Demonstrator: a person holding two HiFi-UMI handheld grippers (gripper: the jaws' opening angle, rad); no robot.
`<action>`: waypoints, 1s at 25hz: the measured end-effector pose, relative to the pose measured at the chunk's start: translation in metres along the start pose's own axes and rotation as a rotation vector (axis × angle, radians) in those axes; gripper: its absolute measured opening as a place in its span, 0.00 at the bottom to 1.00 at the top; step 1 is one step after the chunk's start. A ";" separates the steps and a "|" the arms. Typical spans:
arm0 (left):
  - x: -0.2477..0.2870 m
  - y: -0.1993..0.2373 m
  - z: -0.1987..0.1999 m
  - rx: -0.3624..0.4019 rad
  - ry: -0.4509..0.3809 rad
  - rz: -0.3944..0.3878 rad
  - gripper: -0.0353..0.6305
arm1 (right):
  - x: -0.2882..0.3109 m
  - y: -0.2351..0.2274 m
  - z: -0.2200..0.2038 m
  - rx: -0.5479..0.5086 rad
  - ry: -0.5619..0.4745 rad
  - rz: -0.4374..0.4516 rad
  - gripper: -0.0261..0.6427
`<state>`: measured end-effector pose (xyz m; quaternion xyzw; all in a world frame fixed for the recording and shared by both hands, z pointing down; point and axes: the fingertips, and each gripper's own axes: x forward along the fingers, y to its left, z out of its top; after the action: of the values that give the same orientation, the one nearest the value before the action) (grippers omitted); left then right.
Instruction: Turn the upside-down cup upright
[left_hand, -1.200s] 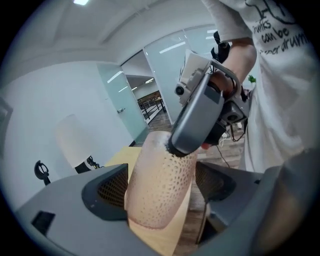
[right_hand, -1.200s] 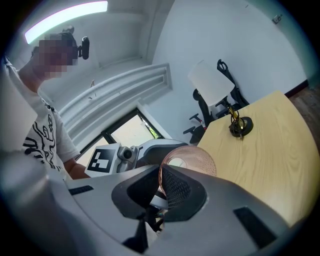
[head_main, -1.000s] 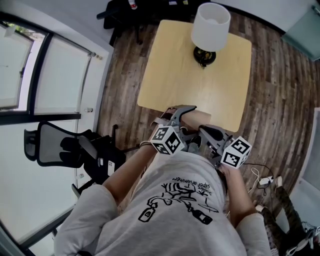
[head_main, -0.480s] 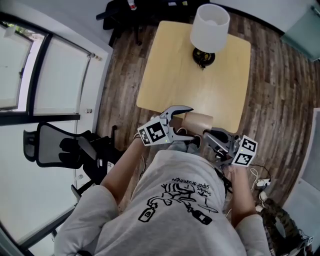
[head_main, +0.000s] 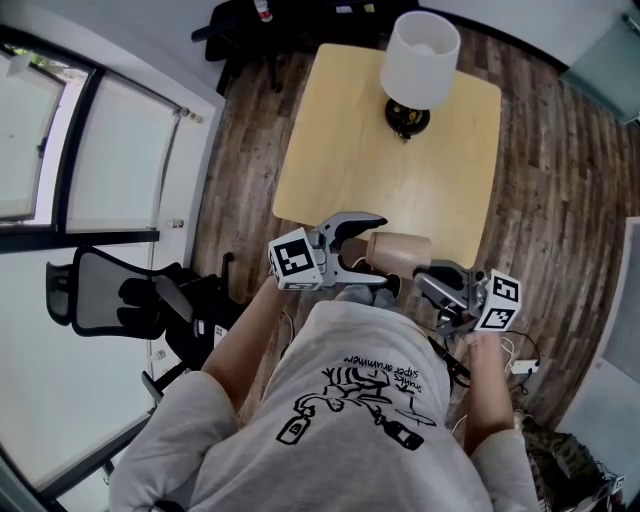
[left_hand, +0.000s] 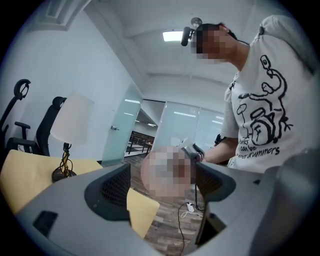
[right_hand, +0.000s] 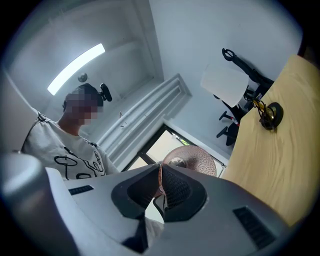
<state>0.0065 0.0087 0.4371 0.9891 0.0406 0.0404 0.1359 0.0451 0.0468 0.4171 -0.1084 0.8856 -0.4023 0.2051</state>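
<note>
The copper-coloured cup (head_main: 402, 252) hangs on its side in the air at the near edge of the wooden table (head_main: 340, 150). My right gripper (head_main: 428, 274) is shut on the cup's wall; in the right gripper view its pads (right_hand: 172, 187) pinch the thin edge, and the hammered cup (right_hand: 195, 159) shows beyond them. My left gripper (head_main: 371, 243) is open with its fingertips on either side of the cup's other end. In the left gripper view a mosaic patch covers the cup between the wide jaws, and a strip of table shows beside the left pad (left_hand: 116, 187).
A lamp with a white shade (head_main: 421, 52) stands at the table's far side. A black office chair (head_main: 120, 290) is at the left by the window. Cables and a plug (head_main: 527, 362) lie on the wood floor at the right. My torso fills the bottom of the head view.
Both grippers have risen with the cup. The left gripper rolled and its marker cube swung left, so its jaws now straddle the cup's end. The right gripper drew slightly right.
</note>
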 end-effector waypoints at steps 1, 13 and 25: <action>0.000 0.000 0.002 0.002 -0.003 -0.003 0.66 | 0.000 0.000 0.000 0.000 0.002 -0.001 0.09; 0.002 -0.007 -0.003 0.007 0.038 -0.070 0.50 | -0.004 -0.002 -0.005 0.018 0.021 0.006 0.09; 0.002 -0.005 -0.013 0.005 0.101 -0.046 0.50 | -0.011 -0.013 -0.009 -0.058 0.068 -0.097 0.10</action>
<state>0.0068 0.0167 0.4486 0.9849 0.0703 0.0871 0.1322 0.0516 0.0484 0.4351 -0.1433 0.8970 -0.3895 0.1521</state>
